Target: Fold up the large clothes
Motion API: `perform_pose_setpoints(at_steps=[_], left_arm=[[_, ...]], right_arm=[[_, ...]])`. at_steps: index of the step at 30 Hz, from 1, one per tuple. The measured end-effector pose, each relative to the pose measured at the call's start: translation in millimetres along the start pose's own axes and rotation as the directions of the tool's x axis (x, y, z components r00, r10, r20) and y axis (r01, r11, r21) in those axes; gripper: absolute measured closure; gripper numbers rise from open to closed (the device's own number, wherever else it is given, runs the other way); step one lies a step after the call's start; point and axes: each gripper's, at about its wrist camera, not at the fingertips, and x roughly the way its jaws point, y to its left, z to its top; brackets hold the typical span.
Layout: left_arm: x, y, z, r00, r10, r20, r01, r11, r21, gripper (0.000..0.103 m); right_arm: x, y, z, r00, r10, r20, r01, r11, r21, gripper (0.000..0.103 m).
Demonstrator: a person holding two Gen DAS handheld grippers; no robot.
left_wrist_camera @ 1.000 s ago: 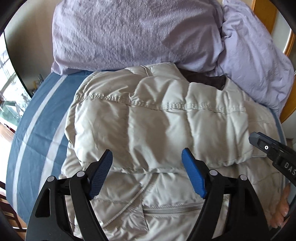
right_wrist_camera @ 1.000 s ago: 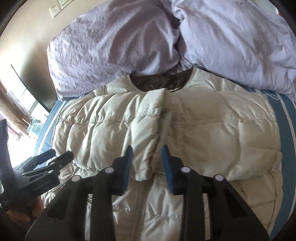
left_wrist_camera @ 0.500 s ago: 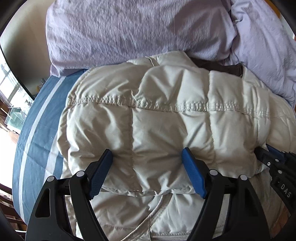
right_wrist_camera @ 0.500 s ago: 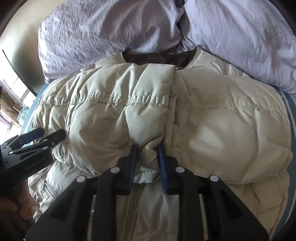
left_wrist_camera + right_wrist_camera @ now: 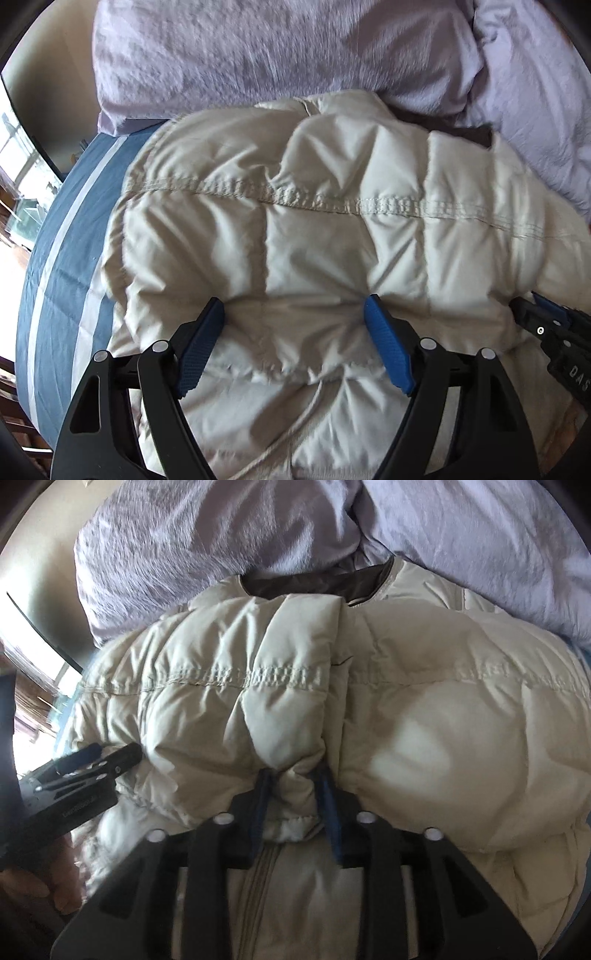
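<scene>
A cream quilted puffer jacket [image 5: 314,229] lies on the bed with its sleeves folded across its front. My left gripper [image 5: 293,328] is open, its blue pads pressed against the folded sleeve's lower edge, one on each side of a bulge. My right gripper [image 5: 293,794] is shut on the cuff end of the folded sleeve [image 5: 291,782] near the jacket's zipper [image 5: 258,878]. The jacket [image 5: 424,720] fills the right wrist view, its dark collar lining [image 5: 317,585] at the top. The right gripper's tip shows in the left wrist view [image 5: 546,325], and the left one in the right wrist view [image 5: 96,764].
Two lilac pillows [image 5: 258,55] [image 5: 480,535] lie against the jacket's collar end. The bed has a blue sheet with pale stripes [image 5: 62,240], and its left edge drops toward a window and floor.
Both grippers have moved forward onto the folded sleeves. The right gripper's jaws have closed on the sleeve cuff. The left gripper stays open and now presses into the fabric.
</scene>
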Motion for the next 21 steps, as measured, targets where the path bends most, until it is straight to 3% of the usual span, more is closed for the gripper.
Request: perform_pose_setpoints(at_steps=[1, 2, 9, 16, 21], left_arm=[[-8.4, 4.6, -4.1, 1.000, -0.005, 0.014, 0.006, 1.000, -0.002, 0.024], [-15.9, 9.4, -7.8, 1.000, -0.007, 0.026, 0.007, 1.000, -0.002, 0.024], [-58.2, 56.6, -42.4, 0.997, -0.018, 0.074, 0.020, 1.000, -0.023, 0.023], [-74.6, 112.0, -95.0, 0.999, -0.008, 0.047, 0.010, 0.999, -0.052, 0.023], [-77.9, 136.2, -124.8, 1.000, -0.015, 0.018, 0.016, 0.998, -0.065, 0.023]], right_arm=[[-6.5, -2.4, -0.7, 1.000, 0.006, 0.002, -0.006, 1.000, 0.012, 0.033], [-14.8, -4.7, -2.3, 1.000, -0.005, 0.016, 0.005, 1.000, 0.020, 0.030], [-68.5, -32.9, -31.1, 0.997, -0.027, 0.075, 0.026, 1.000, 0.014, 0.030], [-106.6, -93.3, -96.4, 0.989, -0.131, 0.066, 0.126, 0.990, 0.067, 0.030], [-132.8, -148.4, -145.6, 0.979, -0.202, 0.034, 0.193, 0.965, 0.176, 0.030]])
